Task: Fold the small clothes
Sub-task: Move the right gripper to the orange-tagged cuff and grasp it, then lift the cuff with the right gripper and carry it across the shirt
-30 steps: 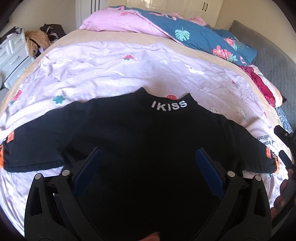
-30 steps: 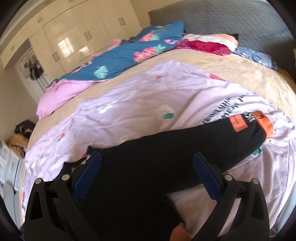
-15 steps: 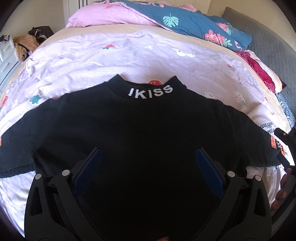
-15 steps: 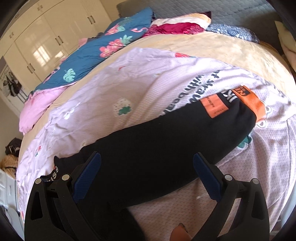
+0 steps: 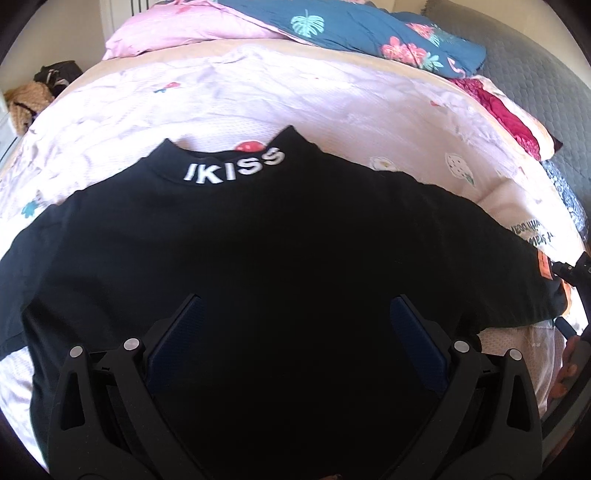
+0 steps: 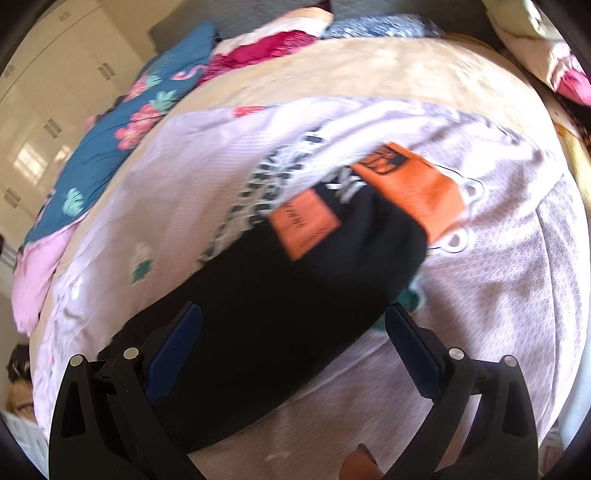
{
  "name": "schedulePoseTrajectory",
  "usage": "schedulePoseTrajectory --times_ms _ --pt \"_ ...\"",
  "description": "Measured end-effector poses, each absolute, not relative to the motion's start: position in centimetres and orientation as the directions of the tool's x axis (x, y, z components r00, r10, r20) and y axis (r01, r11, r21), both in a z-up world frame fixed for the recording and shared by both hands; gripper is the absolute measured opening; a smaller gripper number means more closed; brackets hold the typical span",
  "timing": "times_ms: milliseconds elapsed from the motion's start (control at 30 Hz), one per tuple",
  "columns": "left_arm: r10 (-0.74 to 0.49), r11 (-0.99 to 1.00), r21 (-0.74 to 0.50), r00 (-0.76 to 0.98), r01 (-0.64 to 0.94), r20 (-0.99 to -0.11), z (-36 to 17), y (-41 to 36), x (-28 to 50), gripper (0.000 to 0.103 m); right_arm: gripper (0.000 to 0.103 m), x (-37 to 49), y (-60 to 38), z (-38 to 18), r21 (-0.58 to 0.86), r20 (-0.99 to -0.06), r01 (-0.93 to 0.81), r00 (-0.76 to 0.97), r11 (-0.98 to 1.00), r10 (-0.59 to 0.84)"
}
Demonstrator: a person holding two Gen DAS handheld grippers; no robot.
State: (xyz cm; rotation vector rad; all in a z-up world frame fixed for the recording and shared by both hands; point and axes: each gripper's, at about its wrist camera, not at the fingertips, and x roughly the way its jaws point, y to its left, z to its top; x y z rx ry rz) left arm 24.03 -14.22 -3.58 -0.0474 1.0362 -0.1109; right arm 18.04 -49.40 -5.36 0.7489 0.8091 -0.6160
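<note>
A black long-sleeved top (image 5: pixel 280 236) lies flat on the pale pink bedspread (image 5: pixel 332 96), its collar with white "IKISS" lettering (image 5: pixel 234 170) pointing away. My left gripper (image 5: pixel 295 332) is open and empty, just above the middle of the top's body. In the right wrist view the top's right sleeve (image 6: pixel 295 288) runs diagonally, with an orange patch (image 6: pixel 304 225) and an orange cuff (image 6: pixel 413 188). My right gripper (image 6: pixel 293 339) is open and empty over that sleeve. It also shows at the left wrist view's right edge (image 5: pixel 576 273).
A blue floral quilt (image 5: pixel 369 29) and a pink blanket (image 5: pixel 192 26) are piled at the far side of the bed. A red cloth (image 5: pixel 506 110) lies by the grey headboard (image 5: pixel 535 66). White wardrobes (image 6: pixel 55 92) stand beyond the bed.
The left gripper has moved closer over the top's body. The right gripper has moved out along the right sleeve toward the orange cuff. Both stay open.
</note>
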Motion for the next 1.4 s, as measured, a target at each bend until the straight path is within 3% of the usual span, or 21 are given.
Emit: schedulePoseTrajectory --times_ms 200,367,400,433,467,500,533,600,1033,1400 --pt "-0.116 0.992 -0.082 0.492 0.091 -0.863 -4.3 -15.7 24.4 0.095 0.099 18.8 -52.7 -7.3 0.362 -0.827 0.759 0.53 0.542 -0.189" --pt "-0.114 0.992 -0.075 0.487 0.099 -0.866 -4.5 -15.6 24.5 0.095 0.098 18.7 -55.0 -7.9 0.476 -0.766 0.725 0.62 0.498 -0.169" --pt "-0.113 0.992 -0.076 0.486 0.096 -0.867 -4.5 -15.4 24.5 0.095 0.091 18.6 -55.4 -7.9 0.492 -0.755 0.717 0.634 0.494 -0.168" --pt "-0.114 0.993 -0.079 0.484 0.093 -0.868 -4.5 -15.2 24.5 0.095 0.07 18.4 -55.7 -7.9 0.493 -0.751 0.721 0.635 0.487 -0.18" --pt "-0.114 0.993 -0.082 0.484 0.087 -0.868 -4.5 -14.8 24.6 0.095 0.058 18.1 -56.0 -7.9 0.489 -0.749 0.729 0.632 0.48 -0.197" --pt "-0.114 0.993 -0.085 0.487 0.082 -0.866 -4.4 -14.6 24.6 0.095 0.035 17.9 -56.1 -8.0 0.491 -0.747 0.732 0.633 0.472 -0.204" --pt "-0.114 0.993 -0.088 0.492 0.076 -0.863 -4.2 -14.3 24.6 0.095 0.024 17.7 -56.4 -8.3 0.523 -0.734 0.719 0.653 0.457 -0.187" --pt "-0.122 0.992 -0.102 0.505 0.067 -0.854 -3.6 -13.8 24.6 0.095 0.017 17.5 -56.7 -8.5 0.585 -0.705 0.687 0.693 0.431 -0.149" --pt "-0.124 0.991 -0.131 0.595 0.032 -0.794 2.4 -10.6 24.6 0.095 0.015 19.1 -50.3 0.2 0.583 -0.523 0.421 0.849 0.695 -0.076" --pt "-0.175 0.968 -0.248 0.625 -0.031 -0.761 4.7 -6.0 23.7 0.095 0.015 21.5 -41.2 4.5 0.542 -0.461 0.173 0.879 0.822 0.119"
